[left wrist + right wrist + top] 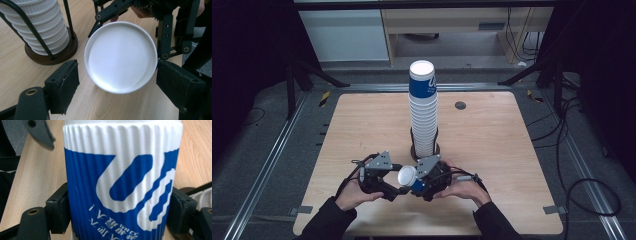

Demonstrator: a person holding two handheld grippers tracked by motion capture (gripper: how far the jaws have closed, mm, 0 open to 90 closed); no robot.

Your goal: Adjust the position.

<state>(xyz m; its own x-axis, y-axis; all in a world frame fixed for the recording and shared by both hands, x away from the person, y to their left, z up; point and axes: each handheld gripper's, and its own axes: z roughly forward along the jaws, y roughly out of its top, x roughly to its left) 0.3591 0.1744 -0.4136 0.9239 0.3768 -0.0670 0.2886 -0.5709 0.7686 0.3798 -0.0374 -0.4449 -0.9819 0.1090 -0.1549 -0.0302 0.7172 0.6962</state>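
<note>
Standing at the table's (492, 150) middle, a tall stack (423, 112) of ribbed cups in a wire holder (51, 53) rises just behind both grippers. The right gripper (424, 182) is clamped on a cup (412, 179) held above the near table edge, its white mouth turned toward the left gripper (398, 191), whose jaws stand apart around the rim; whether they touch it is unclear. The cup's blue wrap carries a white logo and small white characters, too blurred to read.

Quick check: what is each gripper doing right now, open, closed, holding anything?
Left gripper: open, jaws either side of the cup's white end, one pad clearly off it.
Right gripper: closed on the blue and white cup, pads pressing its ribbed sides.
</note>
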